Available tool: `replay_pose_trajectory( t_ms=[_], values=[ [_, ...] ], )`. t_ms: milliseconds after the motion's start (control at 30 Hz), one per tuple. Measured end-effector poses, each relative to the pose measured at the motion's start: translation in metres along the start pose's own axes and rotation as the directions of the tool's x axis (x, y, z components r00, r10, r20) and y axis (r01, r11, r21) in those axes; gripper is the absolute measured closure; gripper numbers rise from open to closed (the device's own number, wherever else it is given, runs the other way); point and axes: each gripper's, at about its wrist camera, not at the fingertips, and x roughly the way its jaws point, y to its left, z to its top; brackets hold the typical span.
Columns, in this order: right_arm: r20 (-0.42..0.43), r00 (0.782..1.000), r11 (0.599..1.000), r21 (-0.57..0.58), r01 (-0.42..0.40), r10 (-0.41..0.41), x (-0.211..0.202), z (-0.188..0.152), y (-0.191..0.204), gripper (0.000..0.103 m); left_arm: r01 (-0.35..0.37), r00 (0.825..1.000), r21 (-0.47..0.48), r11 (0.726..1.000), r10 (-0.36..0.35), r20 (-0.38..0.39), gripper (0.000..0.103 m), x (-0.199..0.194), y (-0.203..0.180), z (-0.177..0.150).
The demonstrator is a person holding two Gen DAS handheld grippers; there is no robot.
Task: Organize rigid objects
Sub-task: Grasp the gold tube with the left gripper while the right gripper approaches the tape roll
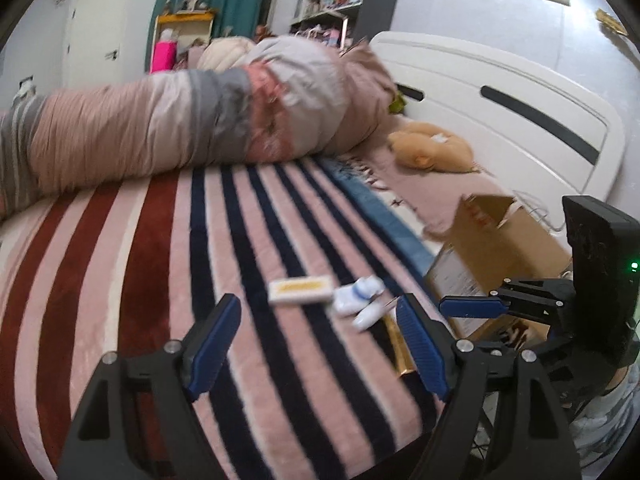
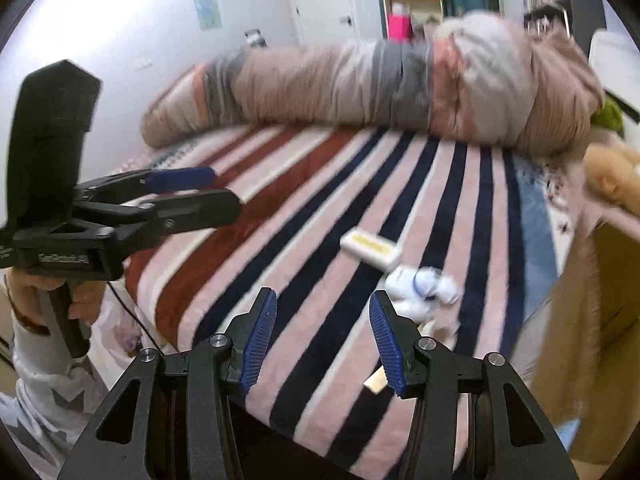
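A flat white box with a yellow label (image 1: 300,290) (image 2: 371,249) lies on the striped bed blanket. Right of it lie white and blue bottles or tubes (image 1: 359,301) (image 2: 422,284), blurred. A gold-coloured flat item (image 1: 399,350) (image 2: 376,382) lies near the bed's edge. My left gripper (image 1: 318,320) is open and empty above the blanket, short of the box; it also shows in the right wrist view (image 2: 216,188). My right gripper (image 2: 323,308) is open and empty, near the bottles; one of its fingers (image 1: 472,306) shows in the left wrist view.
An open cardboard box (image 1: 500,248) (image 2: 592,320) stands at the right of the bed. A rolled duvet (image 1: 180,120) (image 2: 380,88) lies across the far side. A plush toy (image 1: 432,148) sits by the white headboard (image 1: 520,96).
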Motion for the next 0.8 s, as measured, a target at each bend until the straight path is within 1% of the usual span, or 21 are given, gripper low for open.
replay_pose_trajectory(
  t_ms=[67,167,200,267,300,400,433,467,500,600,633,667,733,800],
  values=[
    [-0.045,0.999,0.999,0.033,0.029,-0.027,0.021,-0.006,-0.004,0.058,0.005,1.0,-0.021,1.0,-0.006,-0.021,0.026,0.011,0.012,-0.011],
    [-0.103,0.99,0.992,0.075,0.104,-0.096,0.048,-0.02,-0.014,0.058,0.014,0.999,-0.044,0.999,-0.016,-0.044,0.026,0.025,0.023,-0.026],
    [-0.116,0.986,0.987,0.086,0.134,-0.124,0.054,-0.025,-0.019,0.058,0.019,0.998,-0.05,0.999,-0.022,-0.051,0.026,0.029,0.025,-0.031],
    [-0.123,0.967,0.966,0.106,0.235,-0.222,0.065,-0.036,-0.025,0.058,0.03,0.998,-0.054,0.998,-0.033,-0.059,0.026,0.036,0.027,-0.039],
    [-0.125,0.96,0.957,0.118,0.263,-0.249,0.069,-0.041,-0.028,0.058,0.036,0.997,-0.06,0.998,-0.039,-0.064,0.026,0.039,0.028,-0.042],
    [-0.156,0.956,0.944,0.182,0.276,-0.249,0.081,-0.053,-0.041,0.059,0.052,0.996,-0.072,0.996,-0.057,-0.074,0.026,0.046,0.028,-0.048],
    [-0.159,0.955,0.941,0.192,0.278,-0.25,0.084,-0.054,-0.044,0.061,0.055,0.995,-0.077,0.996,-0.061,-0.078,0.026,0.048,0.029,-0.049],
    [-0.16,0.955,0.94,0.199,0.278,-0.249,0.087,-0.057,-0.047,0.072,0.057,0.995,-0.08,0.995,-0.064,-0.081,0.026,0.05,0.029,-0.051],
    [-0.162,0.956,0.94,0.202,0.276,-0.246,0.088,-0.058,-0.05,0.076,0.06,0.994,-0.082,0.995,-0.067,-0.084,0.026,0.051,0.029,-0.052],
    [-0.145,0.964,0.943,0.221,0.249,-0.221,0.09,-0.06,-0.055,0.083,0.067,0.993,-0.087,0.994,-0.075,-0.089,0.026,0.053,0.031,-0.054],
    [-0.139,0.971,0.952,0.214,0.22,-0.194,0.09,-0.059,-0.053,0.088,0.069,0.993,-0.09,0.994,-0.077,-0.089,0.026,0.054,0.031,-0.055],
    [-0.137,0.977,0.958,0.215,0.19,-0.163,0.091,-0.058,-0.049,0.089,0.07,0.993,-0.092,0.993,-0.078,-0.09,0.026,0.054,0.031,-0.054],
    [-0.13,0.989,0.971,0.218,0.095,-0.068,0.094,-0.056,-0.039,0.089,0.07,0.993,-0.097,0.993,-0.079,-0.09,0.026,0.055,0.032,-0.054],
    [-0.119,0.993,0.978,0.206,0.03,-0.005,0.103,-0.049,-0.024,0.089,0.065,0.993,-0.103,0.993,-0.074,-0.091,0.026,0.055,0.034,-0.054]
  ],
)
